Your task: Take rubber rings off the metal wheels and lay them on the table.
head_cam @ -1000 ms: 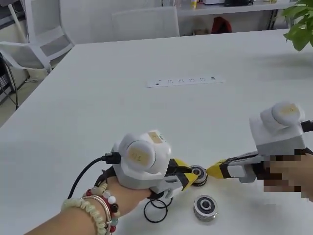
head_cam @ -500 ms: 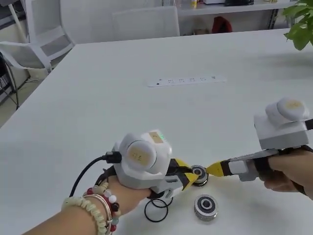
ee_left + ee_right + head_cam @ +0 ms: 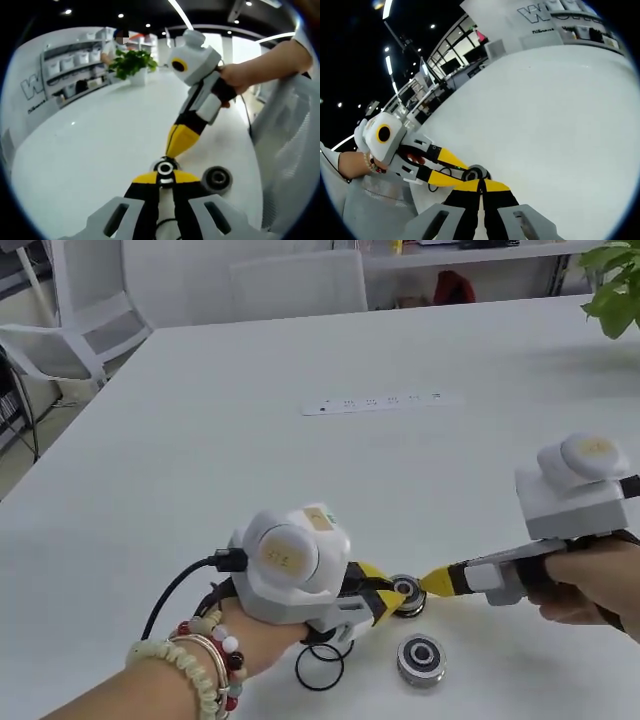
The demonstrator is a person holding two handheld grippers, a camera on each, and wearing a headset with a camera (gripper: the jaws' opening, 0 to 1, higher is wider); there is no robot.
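Note:
A small metal wheel (image 3: pixel 408 595) with a black rubber ring is held just above the table. My left gripper (image 3: pixel 388 602) is shut on its left side. My right gripper (image 3: pixel 432 585) comes in from the right, its yellow tips closed at the ring on the wheel's rim. In the left gripper view the wheel (image 3: pixel 165 167) sits between my own jaws, with the right gripper (image 3: pixel 172 154) pointing down onto it. In the right gripper view the wheel (image 3: pixel 474 173) lies just past my closed jaws. A second wheel (image 3: pixel 421 660) lies on the table nearby. Loose black rings (image 3: pixel 320 668) lie under the left gripper.
A white power strip (image 3: pixel 380 403) lies flat in the middle of the white table (image 3: pixel 250 460). A green plant (image 3: pixel 615 290) stands at the far right corner. White chairs (image 3: pixel 90 330) stand beyond the far left edge. A black cable (image 3: pixel 175 595) trails from the left gripper.
The right gripper's body and hand have shifted slightly right and up while its tips stayed at the wheel. The left gripper, the second wheel and the loose rings have not moved.

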